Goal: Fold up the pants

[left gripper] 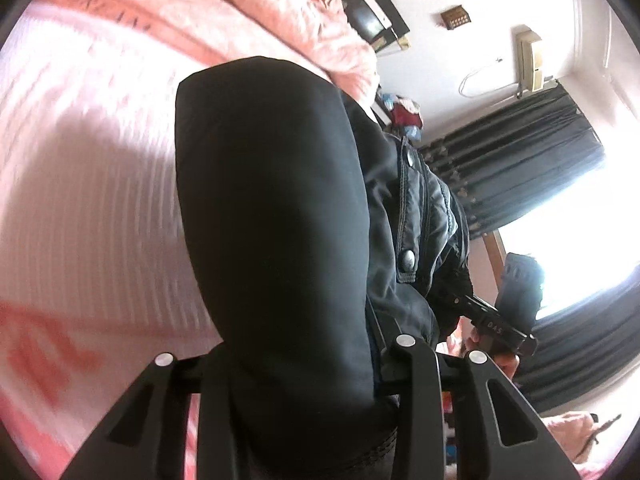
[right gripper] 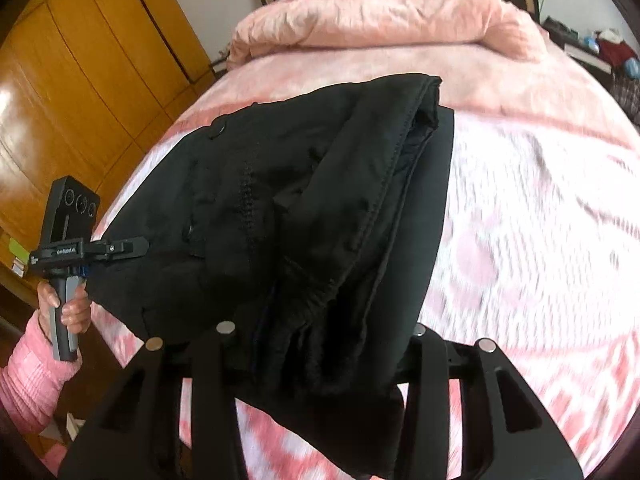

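The black padded pants (right gripper: 320, 200) hang doubled over above the pink bed. My right gripper (right gripper: 320, 340) is shut on one thick bunched end of them, with fabric filling the gap between its fingers. At the left of the right wrist view, my left gripper (right gripper: 128, 248) pinches the other side of the pants, held by a hand in a pink sleeve (right gripper: 36, 368). In the left wrist view the pants (left gripper: 272, 220) fill the space between the left gripper's (left gripper: 304, 360) fingers. A part with snap buttons (left gripper: 408, 258) shows beside it, and the right gripper (left gripper: 460, 302) is partly hidden behind the cloth.
A pink and white striped blanket (right gripper: 520, 200) covers the bed below. A rumpled pink duvet (right gripper: 380, 12) lies at the headboard end. A wooden wardrobe (right gripper: 80, 60) stands to the left. Dark curtains (left gripper: 520, 160) flank a bright window. Clutter sits on a bedside stand (right gripper: 616, 52).
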The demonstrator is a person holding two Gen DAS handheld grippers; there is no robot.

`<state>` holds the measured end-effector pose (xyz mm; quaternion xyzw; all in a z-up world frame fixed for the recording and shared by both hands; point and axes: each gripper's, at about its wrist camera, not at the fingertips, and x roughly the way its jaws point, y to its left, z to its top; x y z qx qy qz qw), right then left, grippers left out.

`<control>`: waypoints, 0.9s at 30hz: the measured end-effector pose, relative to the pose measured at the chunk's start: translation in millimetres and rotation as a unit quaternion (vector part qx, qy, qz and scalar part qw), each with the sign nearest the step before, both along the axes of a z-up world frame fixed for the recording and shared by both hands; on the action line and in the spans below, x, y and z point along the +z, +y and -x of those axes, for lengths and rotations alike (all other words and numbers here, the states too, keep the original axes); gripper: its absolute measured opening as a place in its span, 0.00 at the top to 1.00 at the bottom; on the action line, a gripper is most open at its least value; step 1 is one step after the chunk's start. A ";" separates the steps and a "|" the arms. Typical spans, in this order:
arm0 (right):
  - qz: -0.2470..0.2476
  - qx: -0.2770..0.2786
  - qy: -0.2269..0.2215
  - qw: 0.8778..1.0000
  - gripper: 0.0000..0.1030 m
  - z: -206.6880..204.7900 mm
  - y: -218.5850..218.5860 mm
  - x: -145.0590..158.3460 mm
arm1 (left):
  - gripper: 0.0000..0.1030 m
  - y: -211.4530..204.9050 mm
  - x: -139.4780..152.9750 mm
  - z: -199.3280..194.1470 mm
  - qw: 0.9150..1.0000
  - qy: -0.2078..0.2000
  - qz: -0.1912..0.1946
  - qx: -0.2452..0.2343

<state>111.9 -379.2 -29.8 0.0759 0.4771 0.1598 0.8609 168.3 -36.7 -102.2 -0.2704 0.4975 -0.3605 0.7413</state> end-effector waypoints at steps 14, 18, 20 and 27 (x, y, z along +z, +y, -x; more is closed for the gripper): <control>-0.072 -0.065 0.103 0.990 0.28 -73.6 -44.5 -108.1 | 0.26 -10.5 -66.8 -34.2 0.994 0.048 -0.083 0.043; -0.093 -0.100 0.091 0.986 0.16 -44.6 -69.8 -107.0 | 0.09 -7.5 -48.5 -16.7 0.985 0.015 -0.158 0.069; -0.073 -0.119 0.083 0.987 0.13 -25.0 -74.8 -100.1 | 0.05 -8.9 -38.6 -18.1 0.978 -0.004 -0.191 0.086; 0.092 -0.159 0.026 0.983 0.06 38.4 -34.8 -62.1 | 0.04 -18.7 -0.2 29.7 0.957 -0.029 -0.263 0.123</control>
